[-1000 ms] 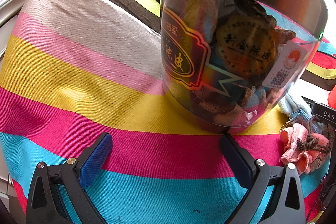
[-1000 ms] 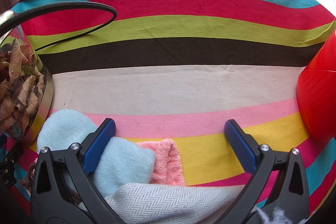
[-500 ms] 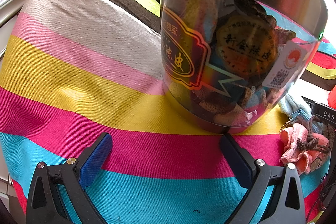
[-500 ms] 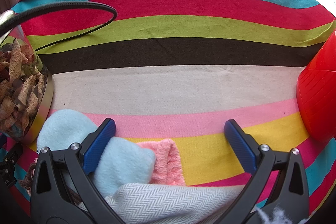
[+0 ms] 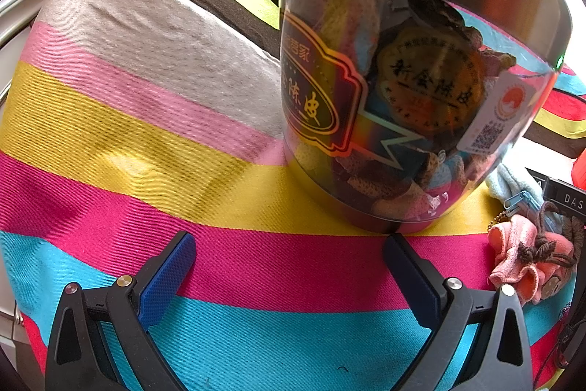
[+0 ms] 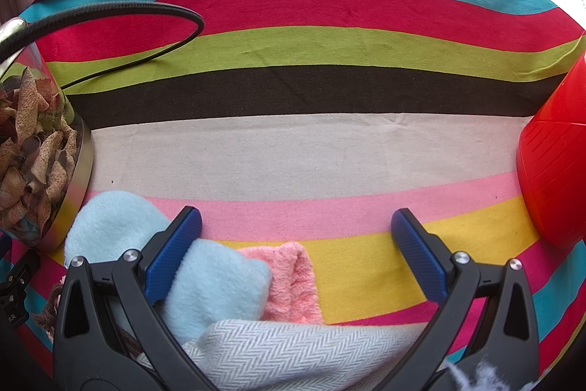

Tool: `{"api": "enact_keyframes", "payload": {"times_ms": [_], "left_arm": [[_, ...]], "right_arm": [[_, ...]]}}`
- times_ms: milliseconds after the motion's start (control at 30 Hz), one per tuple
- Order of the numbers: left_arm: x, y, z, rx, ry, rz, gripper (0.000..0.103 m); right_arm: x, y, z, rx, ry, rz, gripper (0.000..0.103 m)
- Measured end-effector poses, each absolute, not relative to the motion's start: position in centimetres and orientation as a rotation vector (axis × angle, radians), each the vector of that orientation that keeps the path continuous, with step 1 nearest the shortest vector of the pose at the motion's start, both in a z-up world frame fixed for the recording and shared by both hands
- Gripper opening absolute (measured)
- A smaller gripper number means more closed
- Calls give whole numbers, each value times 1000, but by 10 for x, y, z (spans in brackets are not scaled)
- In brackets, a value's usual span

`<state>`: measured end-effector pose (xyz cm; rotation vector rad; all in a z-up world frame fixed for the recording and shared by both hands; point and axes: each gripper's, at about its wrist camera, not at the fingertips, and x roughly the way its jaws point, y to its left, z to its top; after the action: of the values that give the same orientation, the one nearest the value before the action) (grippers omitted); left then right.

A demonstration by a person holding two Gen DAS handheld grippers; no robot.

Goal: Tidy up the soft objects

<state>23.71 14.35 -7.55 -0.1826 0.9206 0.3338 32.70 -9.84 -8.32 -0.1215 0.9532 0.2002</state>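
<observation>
Left wrist | jar (image 5: 421, 90) label Chinese characters, QR sticker | left gripper (image 5: 289, 266) spread | right gripper (image 6: 296, 237) spread

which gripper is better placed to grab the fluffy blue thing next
Right. The right gripper is open with the fluffy blue item lying just under its left finger, beside the pink plush piece. The left gripper is also open but faces the clear jar and bare striped cloth.

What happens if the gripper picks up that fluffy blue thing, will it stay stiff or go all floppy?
The fluffy blue pouch would probably flop and sag, since its plush surface looks soft and rounded. It likely squashes between the open right gripper pads. Probably light, and it shouldn't roll: it lies slumped against the pink plush piece.
</observation>
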Motion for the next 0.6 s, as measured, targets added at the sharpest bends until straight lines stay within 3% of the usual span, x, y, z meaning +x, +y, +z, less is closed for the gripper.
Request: {"api": "enact_keyframes", "payload": {"times_ms": [600], "left_arm": [[236,143,-76,-183,920,334,103]], "right_arm": [[328,-98,-83,-121,953,200,103]]}}
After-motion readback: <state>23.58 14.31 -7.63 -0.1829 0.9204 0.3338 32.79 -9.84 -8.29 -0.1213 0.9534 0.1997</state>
